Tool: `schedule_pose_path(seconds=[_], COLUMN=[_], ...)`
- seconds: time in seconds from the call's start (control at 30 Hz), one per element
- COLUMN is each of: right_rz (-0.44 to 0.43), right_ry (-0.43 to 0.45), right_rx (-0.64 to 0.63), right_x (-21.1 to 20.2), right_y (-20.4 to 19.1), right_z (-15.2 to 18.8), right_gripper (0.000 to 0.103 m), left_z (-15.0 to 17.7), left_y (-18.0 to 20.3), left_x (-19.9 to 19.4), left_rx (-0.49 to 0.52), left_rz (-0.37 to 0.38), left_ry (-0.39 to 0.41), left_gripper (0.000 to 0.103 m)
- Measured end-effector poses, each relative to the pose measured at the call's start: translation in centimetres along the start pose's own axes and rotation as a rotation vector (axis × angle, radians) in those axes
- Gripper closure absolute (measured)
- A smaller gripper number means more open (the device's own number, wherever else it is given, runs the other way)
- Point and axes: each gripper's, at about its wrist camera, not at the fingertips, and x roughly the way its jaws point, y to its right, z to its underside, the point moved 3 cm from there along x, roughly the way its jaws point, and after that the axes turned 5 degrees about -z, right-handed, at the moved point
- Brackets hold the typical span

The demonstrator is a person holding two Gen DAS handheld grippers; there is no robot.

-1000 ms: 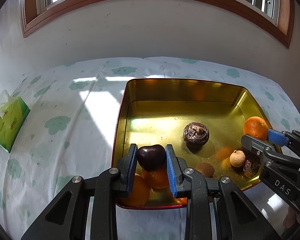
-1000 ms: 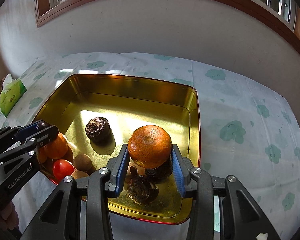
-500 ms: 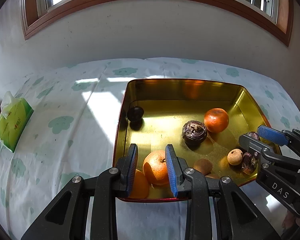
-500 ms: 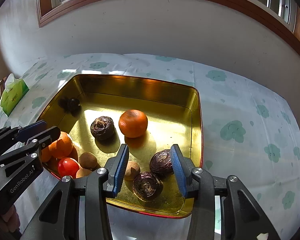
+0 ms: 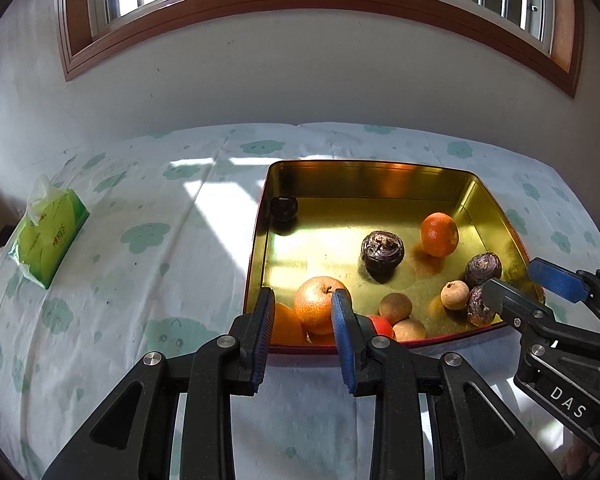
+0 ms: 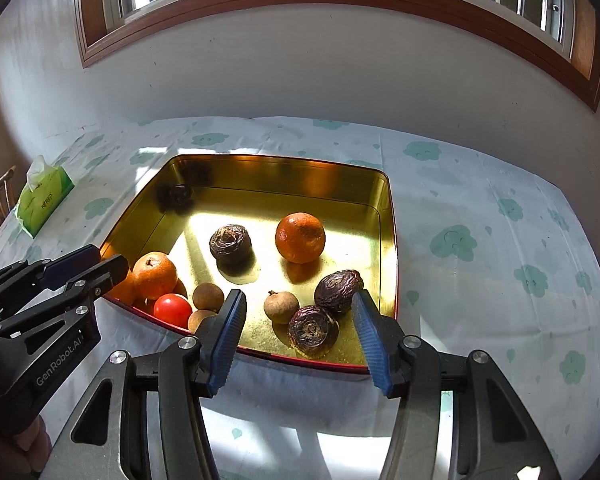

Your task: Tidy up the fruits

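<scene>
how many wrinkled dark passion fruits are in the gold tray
3: one passion fruit mid-tray, one by the right wall, one at the near rim of the tray. The smooth dark fruit is excluded.

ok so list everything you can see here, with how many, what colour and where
tray: 1, gold, on the table
oranges: 3, orange; one mid-tray, two near left corner
pear: 1, yellow-orange, near left corner
tomato: 1, red, near edge
wrinkled dark fruits: 3, purple-brown; one centre, two near right
small brown fruits: 3, tan, near edge
dark round fruit: 1, far left corner
tissue pack: 1, green, left on cloth
tablecloth: 1, white with green clouds
left hand-held gripper: open, empty
right hand-held gripper: open, empty
</scene>
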Motion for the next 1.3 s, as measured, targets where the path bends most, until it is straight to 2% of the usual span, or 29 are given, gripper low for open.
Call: schedule_pose_path(seconds=[0.1, 0.63, 1.3], right_rz=[-0.003, 0.037, 0.036], right_ry=[0.009, 0.023, 0.042], right_rx=[0.014, 0.002, -0.003], right_x=[-1.2, -5.4, -7.4], right_y=[-0.2, -1.1, -1.5], right_z=[1.0, 6.5, 8.5], right_gripper=[0.046, 0.046, 0.046], left_z=[0.8, 6.5, 8.3], left_y=[-0.3, -0.3, 0.2], left_x=[-1.0, -5.2, -7.7], left_rx=[-0.01, -0.011, 0.003], left_rz=[-0.01, -0.03, -0.03], left_ry=[0.0, -0.012, 0.008], left_gripper=[0.072, 0.071, 0.071])
